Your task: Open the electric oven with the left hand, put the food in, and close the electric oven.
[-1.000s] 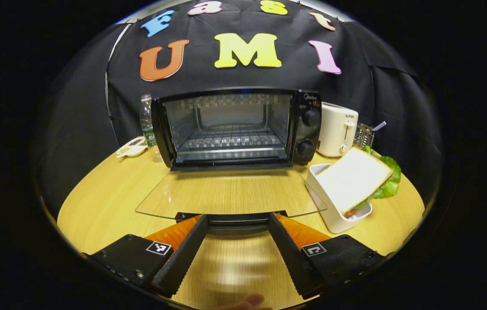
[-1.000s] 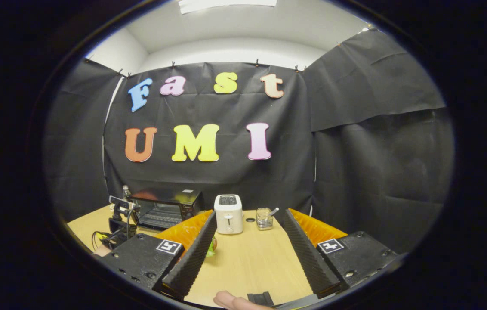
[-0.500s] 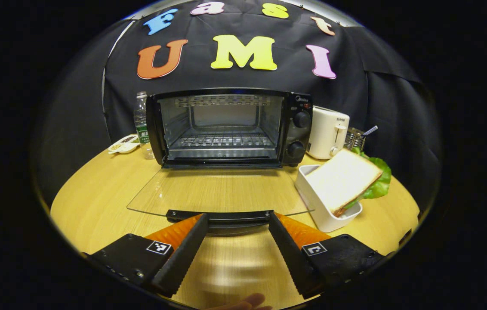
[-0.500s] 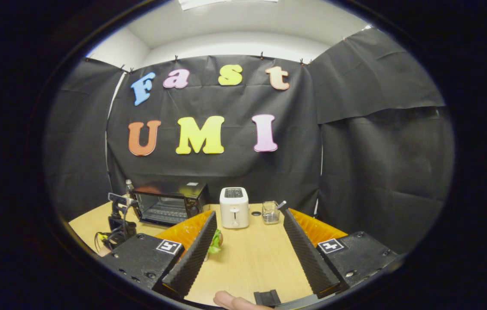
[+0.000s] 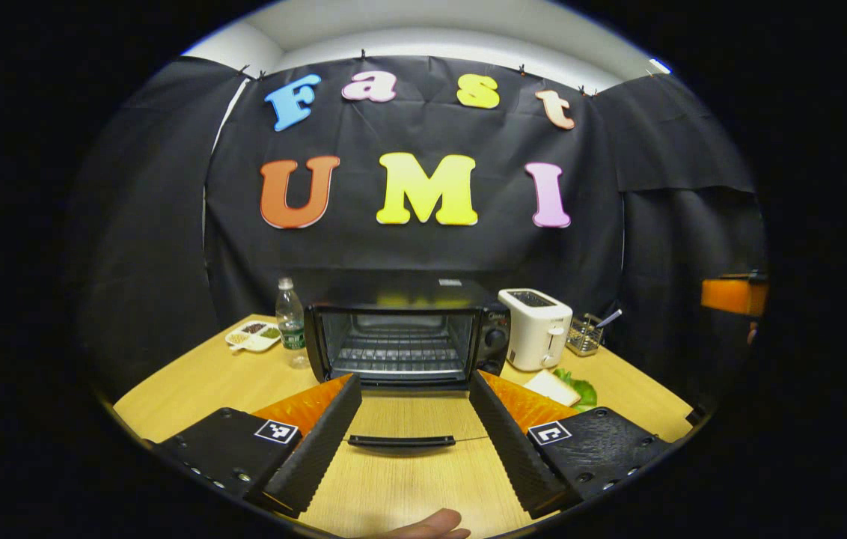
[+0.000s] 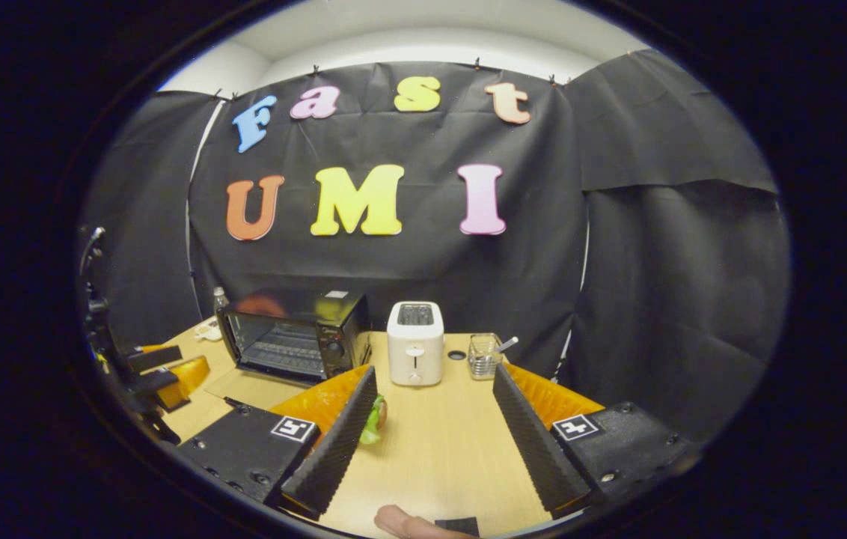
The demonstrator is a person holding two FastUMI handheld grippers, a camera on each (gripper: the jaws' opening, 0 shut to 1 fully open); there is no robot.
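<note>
Left gripper view: left tool (image 5: pixel 412 442) wide open, empty, clear of the door handle (image 5: pixel 402 441); oven (image 5: pixel 405 338) door flat on desk (image 5: pixel 191 389), cavity free for loading. Right gripper view: right tool (image 6: pixel 435 442) spread, empty; sandwich (image 6: pixel 373 421) just beside its finger, probably next pickup.

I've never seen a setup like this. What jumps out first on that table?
The black electric oven at the back of the wooden table stands out, its glass door folded down flat toward the camera and its rack bare. To its right stand a white toaster and, nearer, a sandwich with lettuce. The left gripper hangs open in front of the door.
</note>
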